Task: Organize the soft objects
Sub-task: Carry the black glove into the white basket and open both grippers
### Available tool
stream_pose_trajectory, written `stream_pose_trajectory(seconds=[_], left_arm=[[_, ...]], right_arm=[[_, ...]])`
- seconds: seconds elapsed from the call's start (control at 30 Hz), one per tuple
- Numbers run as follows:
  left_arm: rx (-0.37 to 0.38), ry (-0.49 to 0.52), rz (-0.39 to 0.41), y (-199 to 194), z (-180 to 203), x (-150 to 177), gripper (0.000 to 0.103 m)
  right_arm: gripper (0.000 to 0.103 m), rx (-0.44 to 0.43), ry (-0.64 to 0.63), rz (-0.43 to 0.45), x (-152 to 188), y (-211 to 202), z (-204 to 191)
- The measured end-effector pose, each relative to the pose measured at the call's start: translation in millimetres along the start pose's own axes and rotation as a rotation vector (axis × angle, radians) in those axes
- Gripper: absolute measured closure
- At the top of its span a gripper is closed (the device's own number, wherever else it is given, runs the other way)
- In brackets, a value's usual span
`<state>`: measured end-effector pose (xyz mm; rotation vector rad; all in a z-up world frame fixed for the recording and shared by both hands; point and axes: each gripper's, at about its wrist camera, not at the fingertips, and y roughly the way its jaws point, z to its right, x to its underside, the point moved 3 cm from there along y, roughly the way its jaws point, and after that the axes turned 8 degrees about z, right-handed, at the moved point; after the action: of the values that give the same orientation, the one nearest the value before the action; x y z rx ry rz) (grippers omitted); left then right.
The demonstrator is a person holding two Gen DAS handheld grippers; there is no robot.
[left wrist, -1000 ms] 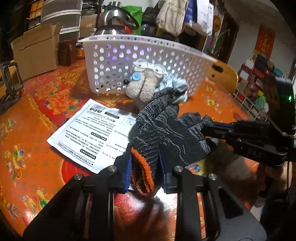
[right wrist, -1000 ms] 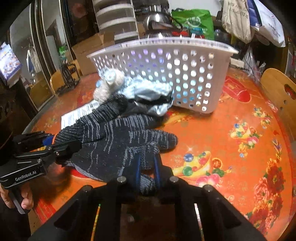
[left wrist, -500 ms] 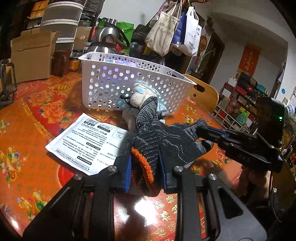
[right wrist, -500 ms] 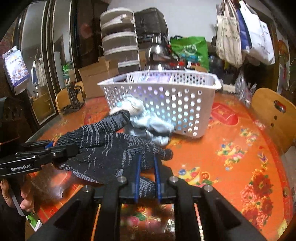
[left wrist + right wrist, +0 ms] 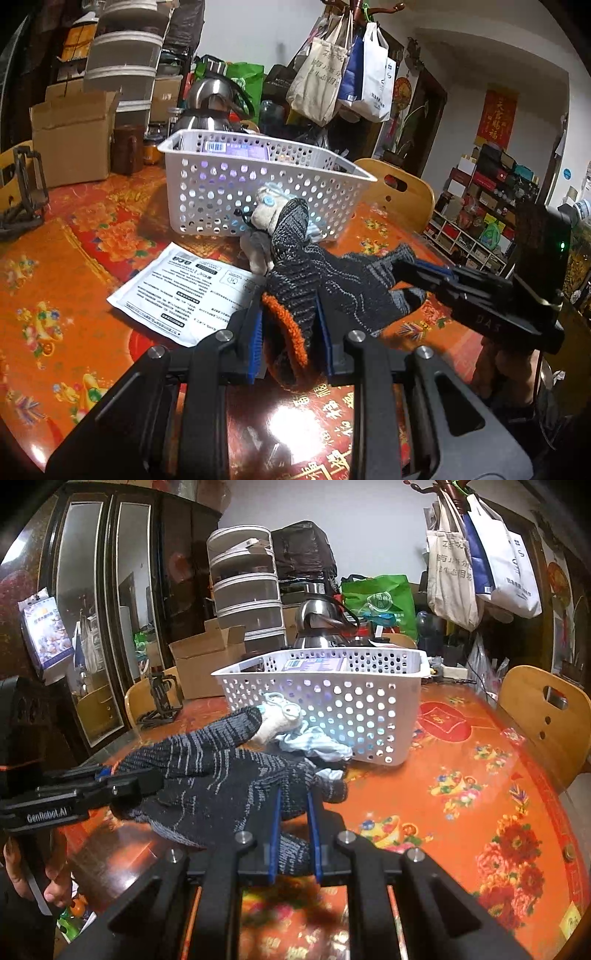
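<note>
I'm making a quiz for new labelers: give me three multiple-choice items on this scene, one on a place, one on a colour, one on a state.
1. Where is the stuffed toy?
A. Inside the basket
B. On the table in front of the basket
C. On the chair

2. What colour is the glove's cuff?
A. Orange
B. Green
C. White

3. How is the glove held?
A. Left gripper only
B. Lying loose
C. Both grippers clamp it

Answers:
1 B: the stuffed toy lies on the table against the basket wall.
2 A: the glove has an orange trim at its opening.
3 C: the left gripper pinches the cuff, the right gripper a finger end.
</note>
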<state>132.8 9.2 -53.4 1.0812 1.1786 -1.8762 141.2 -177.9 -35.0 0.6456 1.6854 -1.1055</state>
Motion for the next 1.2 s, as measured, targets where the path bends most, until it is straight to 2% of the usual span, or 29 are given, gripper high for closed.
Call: stream_pose_trajectory(seconds=[0.17, 0.3, 0.6, 0.73, 0.93, 1.1, 1.2], left_arm=[[0.002, 0.011, 0.031, -16.5, 5.6, -12.0, 0.080], [-0.002, 0.027, 0.059, -27.8, 12.4, -34.1, 0.080], [-0.026, 0.089, 0.123, -30.3, 30.2, -120.8, 0.080], [-0.027, 0.092, 0.127, -21.5, 33.2, -157.8, 0.080], [-0.060, 0.070, 0.087, 20.2, 24.8, -221.3, 0.080], [-0.134, 0.053, 0.010, 87.4, 10.6, -270.5, 0.080], [-0.162, 0.054, -0.035, 126.5, 2.7, -281.8, 0.080]], right_arm=[[0.091, -0.021, 0.003, 0.018, -9.0, -13.9, -4.7], [0.091, -0.040, 0.008, 0.028, -24.5, -20.0, -5.0], [0.091, -0.030, -0.045, 0.086, -100.7, -32.3, -4.1], [0.091, -0.024, -0.054, 0.099, -138.3, -27.7, 1.5], [0.091, -0.003, -0.052, 0.065, -187.7, 6.7, 21.5], [0.091, 0.066, -0.098, -0.020, -219.0, 57.4, 36.4], [0.091, 0.094, -0.086, -0.063, -226.1, 84.3, 50.6]])
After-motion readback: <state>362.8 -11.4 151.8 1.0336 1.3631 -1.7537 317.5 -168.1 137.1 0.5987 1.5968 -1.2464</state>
